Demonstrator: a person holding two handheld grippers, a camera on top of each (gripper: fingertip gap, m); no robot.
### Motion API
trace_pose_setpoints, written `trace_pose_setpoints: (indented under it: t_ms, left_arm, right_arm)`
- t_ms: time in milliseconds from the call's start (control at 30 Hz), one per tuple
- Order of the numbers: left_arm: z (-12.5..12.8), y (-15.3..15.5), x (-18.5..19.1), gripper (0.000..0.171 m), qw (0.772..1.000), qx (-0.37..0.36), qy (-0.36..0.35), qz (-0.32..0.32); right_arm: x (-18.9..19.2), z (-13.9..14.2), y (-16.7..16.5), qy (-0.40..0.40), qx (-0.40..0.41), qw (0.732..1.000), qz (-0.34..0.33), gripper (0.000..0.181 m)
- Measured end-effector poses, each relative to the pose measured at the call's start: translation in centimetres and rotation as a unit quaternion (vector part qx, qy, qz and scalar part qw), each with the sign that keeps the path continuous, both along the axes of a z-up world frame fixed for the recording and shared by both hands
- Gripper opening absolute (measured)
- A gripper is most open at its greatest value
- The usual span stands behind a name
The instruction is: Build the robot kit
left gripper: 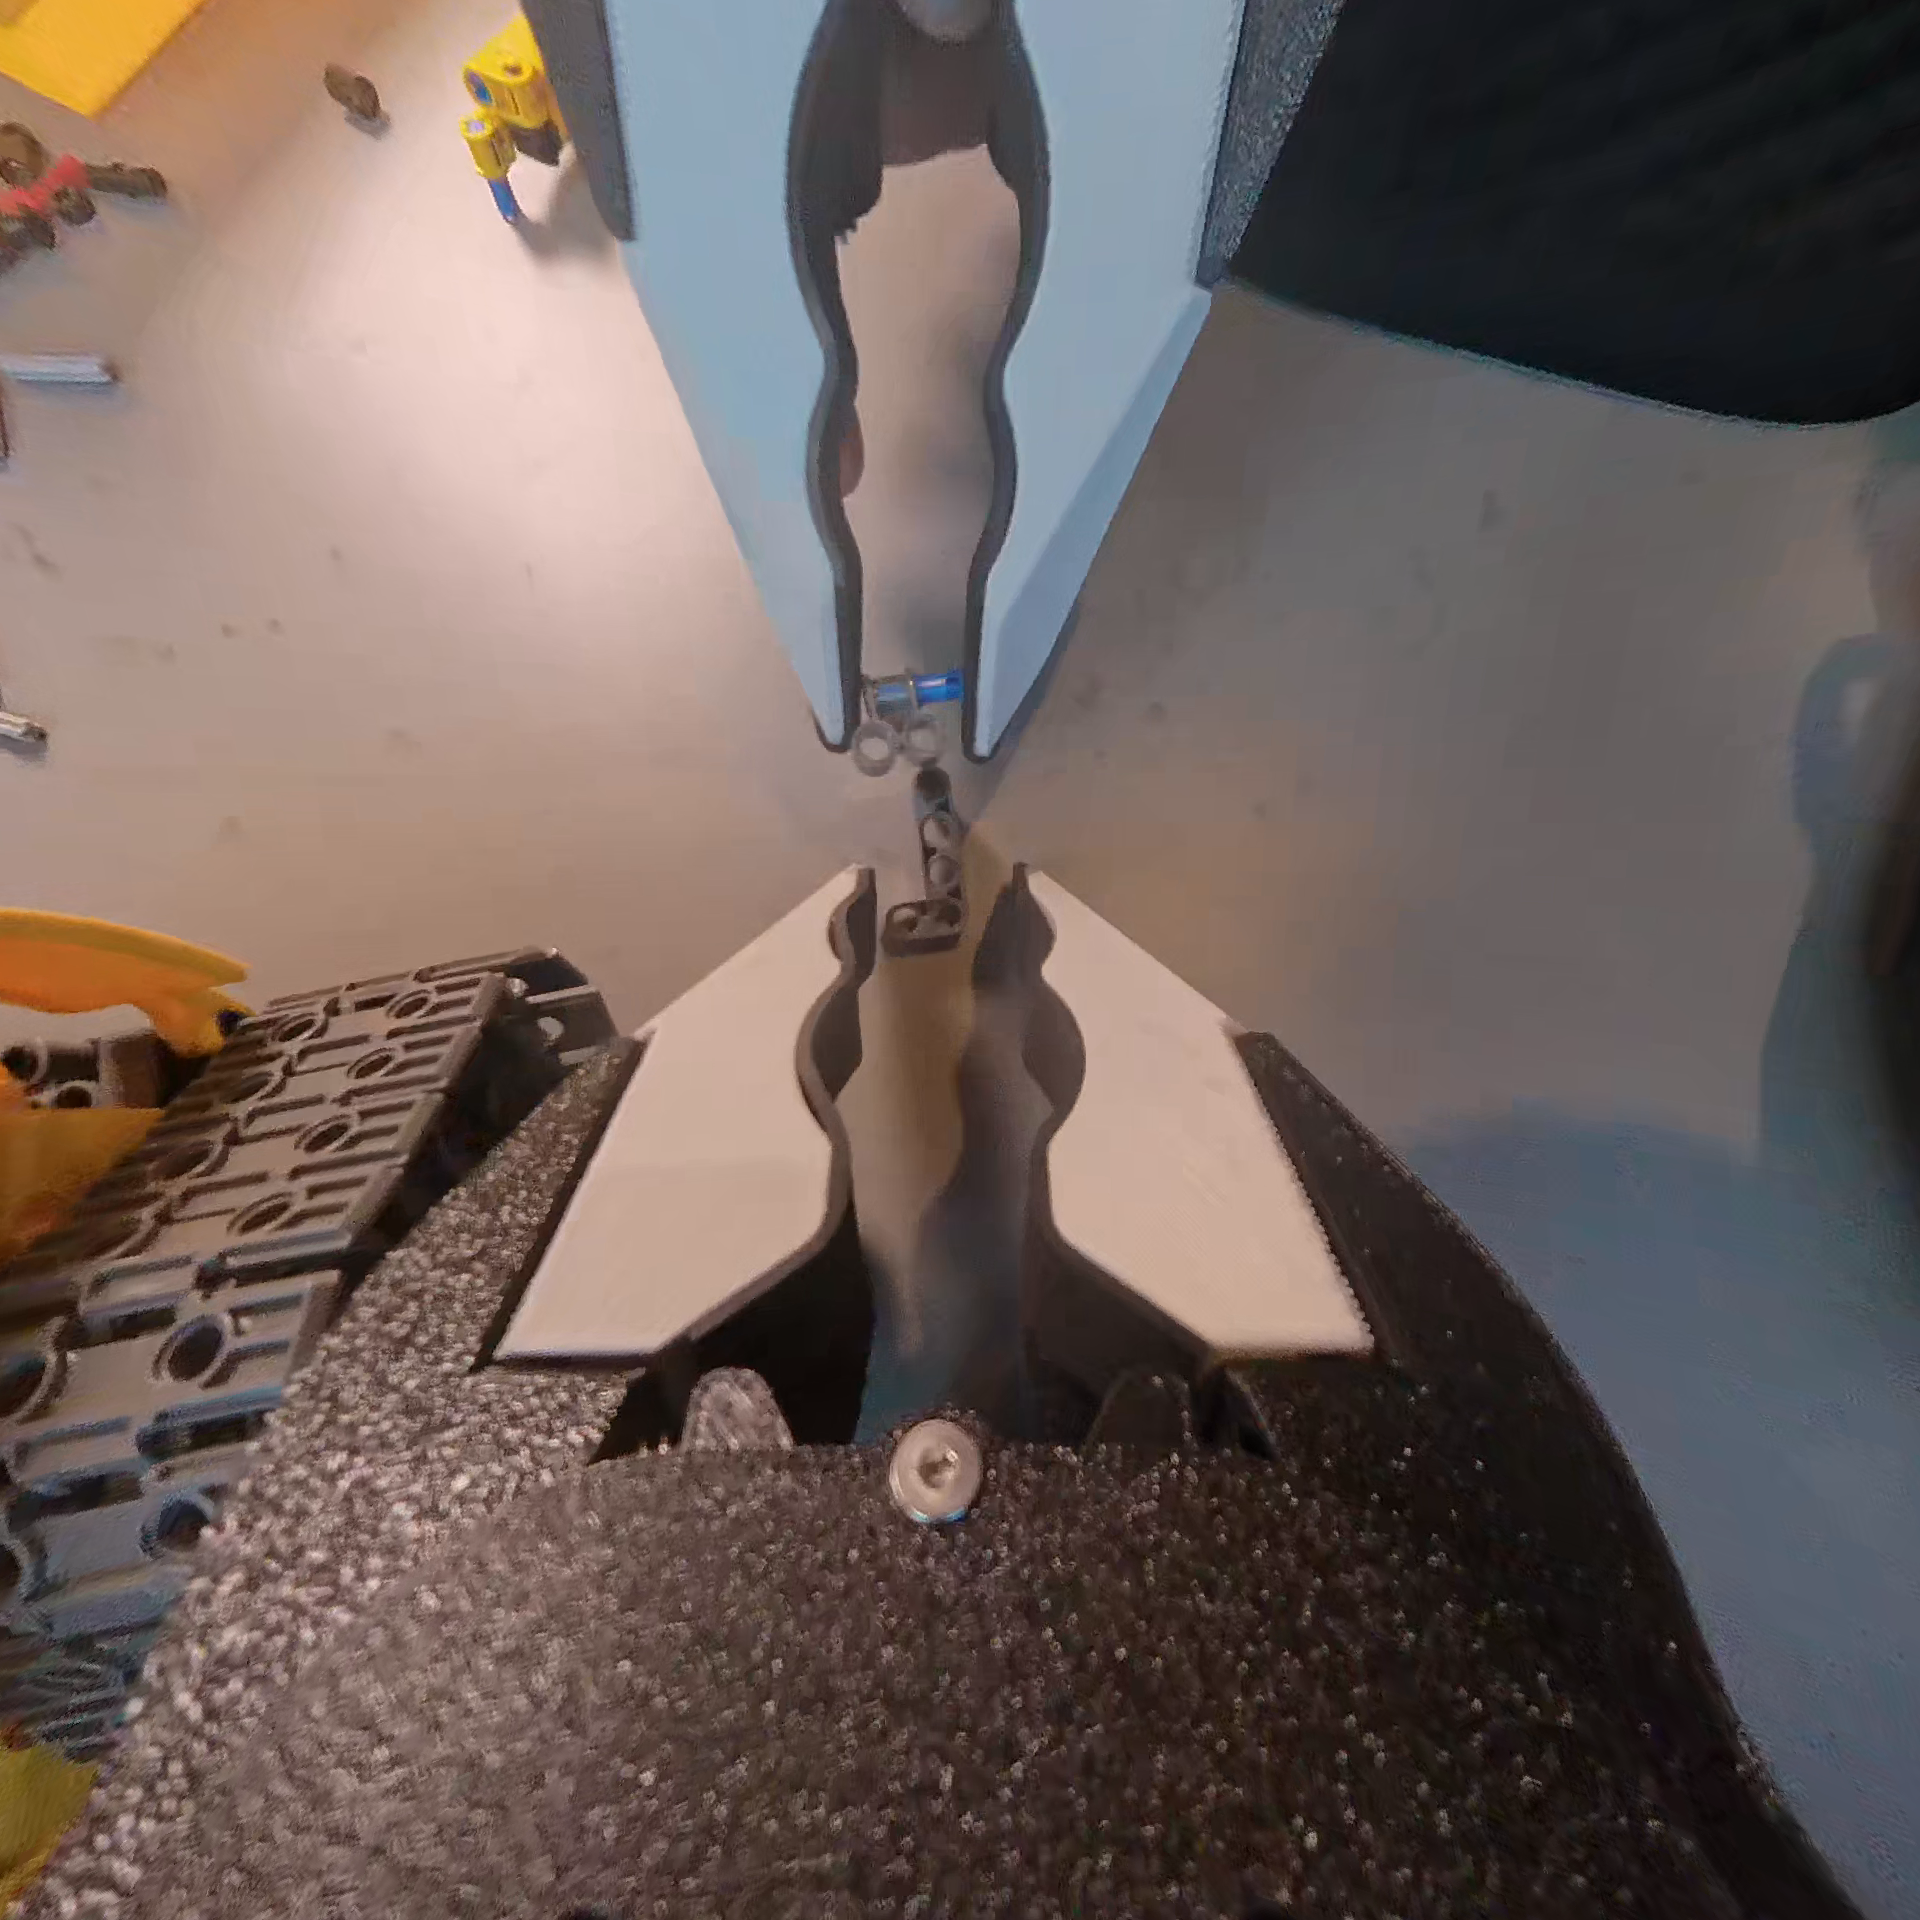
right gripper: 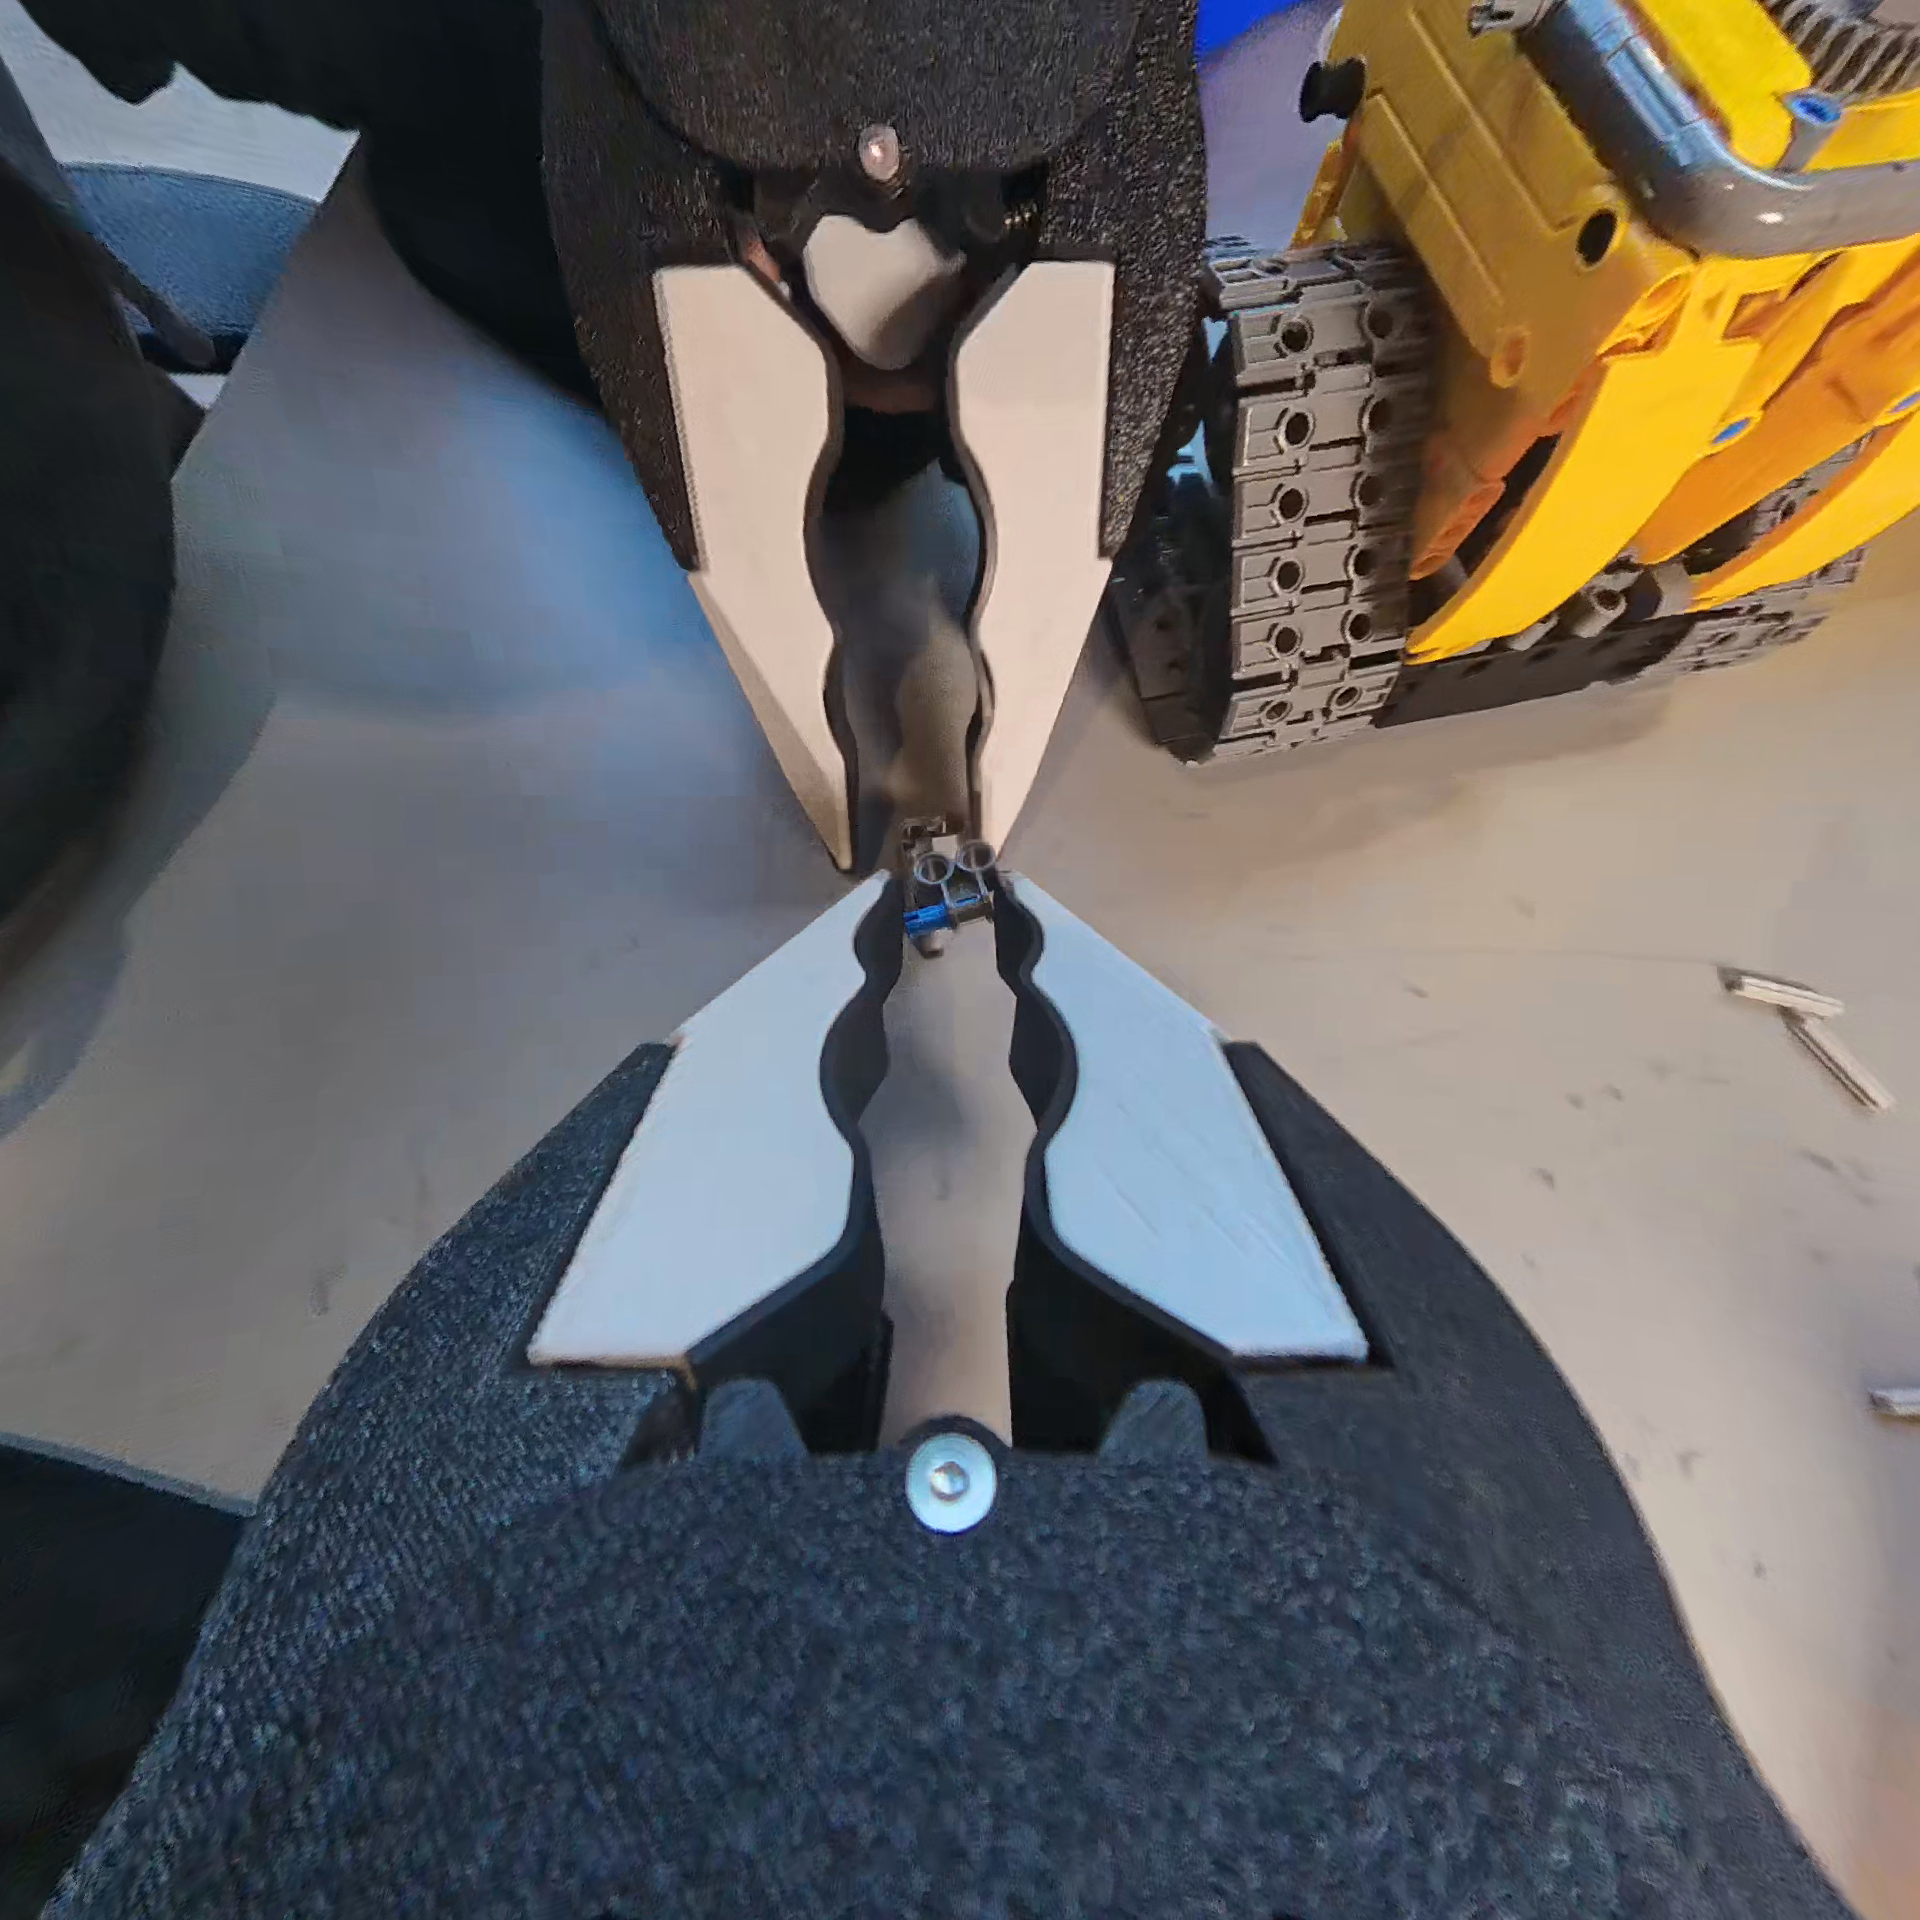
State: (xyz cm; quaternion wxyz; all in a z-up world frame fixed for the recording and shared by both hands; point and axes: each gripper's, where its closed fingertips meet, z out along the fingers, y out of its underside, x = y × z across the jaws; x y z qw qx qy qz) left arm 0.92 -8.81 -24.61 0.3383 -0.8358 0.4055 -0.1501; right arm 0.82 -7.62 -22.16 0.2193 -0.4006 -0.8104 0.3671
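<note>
Meeting tip to tip at mid-frame, the left claw (left gripper: 940, 883) clenched a black L-shaped beam (left gripper: 932, 878), while the right claw (right gripper: 943, 894) gripped a small grey connector with a blue pin (right gripper: 940, 906). A yellow tracked model (right gripper: 1558, 395) stood on the bench (right gripper: 1403, 1039) at upper right of the right wrist view.

Yellow tracked model (right gripper: 1558, 364) cut off by the right wrist view's top and right edges. Small parts (left gripper: 62, 197) at the left wrist view's left edge are blurred. A dark shape (left gripper: 1860, 831) at its right edge is unidentifiable.
</note>
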Motion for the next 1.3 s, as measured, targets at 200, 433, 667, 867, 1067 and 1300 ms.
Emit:
trace_pose_setpoints:
  t_ms: [200,433,667,867,1067,1300]
  left_arm:
    - [-0.5,0.1,0.0,0.015,1.000,0.003,0.018,0.000]
    - [-0.5,0.1,0.0,0.014,1.000,0.004,0.019,-0.001]
    - [-0.5,0.1,0.1,0.014,1.000,0.002,0.017,-0.002]
    - [-0.5,0.0,0.0,0.014,1.000,0.014,0.025,-0.003]
    - [1.8,-0.2,0.6,0.017,0.999,0.022,-0.045,-0.007]
    - [2.7,0.2,0.8,0.014,0.997,0.068,-0.034,-0.010]
  right_arm:
    - [-0.1,-0.8,-0.5,-0.034,-0.013,0.999,0.000,0.017]
    - [0.2,-0.8,-0.3,-0.051,0.004,0.999,-0.020,0.017]
    - [0.4,-1.7,0.0,-0.106,0.052,0.993,-0.025,0.016]
    - [0.4,-1.6,-0.1,-0.133,0.076,0.988,-0.010,0.016]
    - [0.3,-1.2,-0.5,-0.132,0.076,0.988,-0.011,0.017]
    - [0.4,-0.7,-1.0,-0.120,0.074,0.990,-0.007,0.017]
